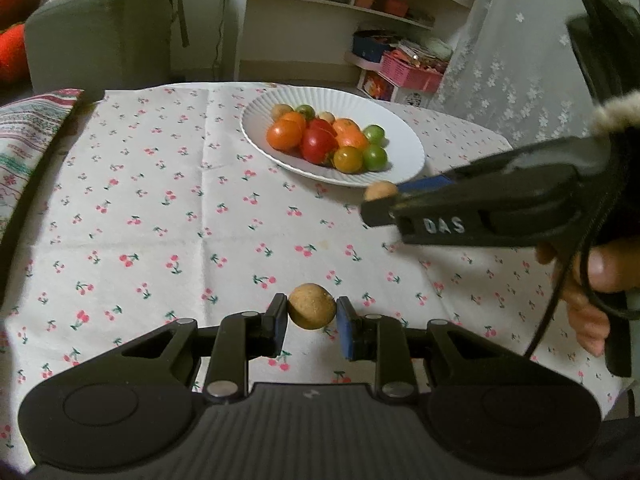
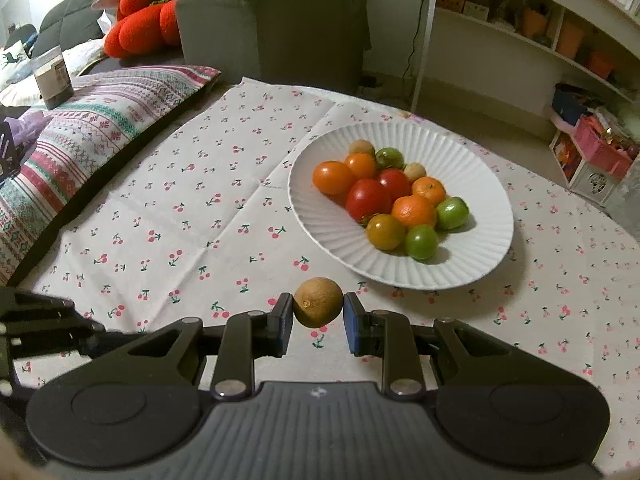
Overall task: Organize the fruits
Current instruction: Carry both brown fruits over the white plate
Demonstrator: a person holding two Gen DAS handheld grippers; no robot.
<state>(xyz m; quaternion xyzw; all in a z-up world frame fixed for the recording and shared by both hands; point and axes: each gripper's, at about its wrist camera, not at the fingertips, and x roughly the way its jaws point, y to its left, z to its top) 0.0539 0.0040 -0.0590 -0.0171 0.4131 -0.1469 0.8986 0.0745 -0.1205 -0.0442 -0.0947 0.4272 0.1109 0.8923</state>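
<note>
Each gripper holds a small round brown fruit. My left gripper [image 1: 312, 316] is shut on one brown fruit [image 1: 312, 306], above the cherry-print cloth [image 1: 160, 220]. My right gripper [image 2: 318, 316] is shut on another brown fruit [image 2: 319, 302], just in front of the white ribbed plate [image 2: 472, 272]. In the left wrist view the right gripper [image 1: 380, 200] comes in from the right with its brown fruit [image 1: 380, 191] close to the near rim of the plate [image 1: 408, 160]. The plate holds several orange, red, green and brown fruits [image 2: 368, 198].
A patterned cushion [image 2: 80, 120] lies along the cloth's left side, with a grey sofa [image 2: 272, 20] and red cushions [image 2: 140, 12] behind it. White shelves [image 2: 520, 40] and a pink basket [image 2: 600, 144] stand beyond the plate. A hand [image 1: 588, 280] grips the right gripper's handle.
</note>
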